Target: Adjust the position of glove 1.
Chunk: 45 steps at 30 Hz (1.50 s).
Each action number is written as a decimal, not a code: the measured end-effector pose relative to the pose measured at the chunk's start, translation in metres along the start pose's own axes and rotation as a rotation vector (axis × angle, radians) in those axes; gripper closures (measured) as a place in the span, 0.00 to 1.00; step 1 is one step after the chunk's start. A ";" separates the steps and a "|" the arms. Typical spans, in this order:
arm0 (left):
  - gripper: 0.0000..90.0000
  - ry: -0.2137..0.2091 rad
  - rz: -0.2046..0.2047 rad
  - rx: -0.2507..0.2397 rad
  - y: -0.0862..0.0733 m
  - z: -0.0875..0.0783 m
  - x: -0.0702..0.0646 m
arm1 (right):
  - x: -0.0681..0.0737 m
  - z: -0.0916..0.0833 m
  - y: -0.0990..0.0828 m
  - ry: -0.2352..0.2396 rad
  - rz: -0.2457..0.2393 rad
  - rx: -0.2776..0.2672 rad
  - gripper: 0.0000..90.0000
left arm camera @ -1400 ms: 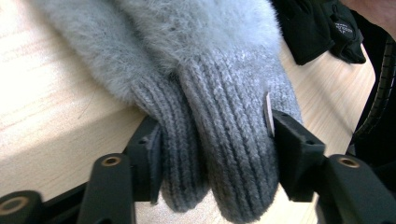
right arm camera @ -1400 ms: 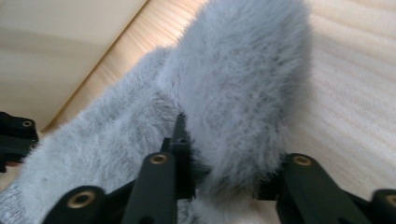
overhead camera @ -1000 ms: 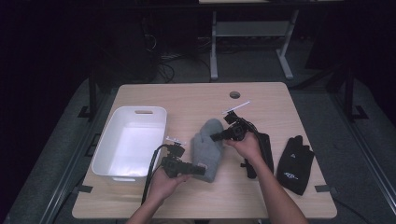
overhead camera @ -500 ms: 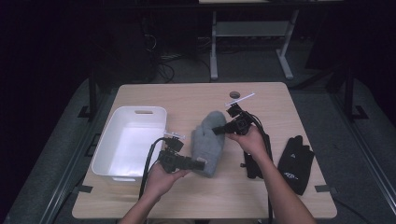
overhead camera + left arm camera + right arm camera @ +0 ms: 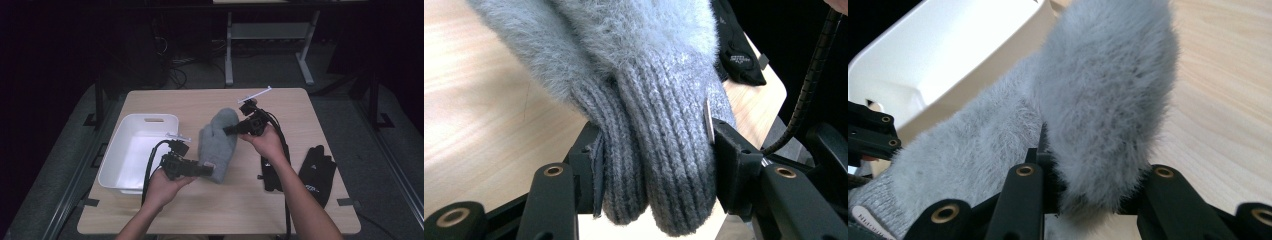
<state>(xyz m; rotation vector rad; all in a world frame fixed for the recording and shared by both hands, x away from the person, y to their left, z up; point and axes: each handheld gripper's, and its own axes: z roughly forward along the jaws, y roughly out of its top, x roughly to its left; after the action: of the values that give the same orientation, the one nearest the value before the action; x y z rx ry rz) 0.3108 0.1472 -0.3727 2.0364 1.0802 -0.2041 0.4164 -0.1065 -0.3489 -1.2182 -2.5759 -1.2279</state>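
Bright overhead light on the table [image 5: 300, 107], dark surroundings, soft close-up focus.

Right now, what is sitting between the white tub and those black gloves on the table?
In the high view, the grey fuzzy mitten lies between the white tub and the black gloves, gripped at its cuff by the left gripper and at its tip by the right gripper.

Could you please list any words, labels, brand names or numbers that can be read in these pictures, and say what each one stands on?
No text can be read in full.
White print on the black glove by the table's right edge: too small to read.
The same white print in the left gripper view: blurred, unreadable.
Small label on the ribbed cuff of the grey mitten, in the right gripper view: a few letters, cut off and blurred, unreadable.
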 end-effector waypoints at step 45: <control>0.52 0.079 0.005 -0.097 0.007 -0.080 0.017 | 0.058 -0.001 0.081 0.024 -0.096 -0.012 0.80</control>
<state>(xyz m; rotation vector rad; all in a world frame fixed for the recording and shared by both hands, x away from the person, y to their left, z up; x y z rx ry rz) 0.3096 0.2131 -0.3235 1.9737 1.1116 -0.0680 0.4298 -0.0398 -0.2764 -1.0861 -2.6419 -1.2681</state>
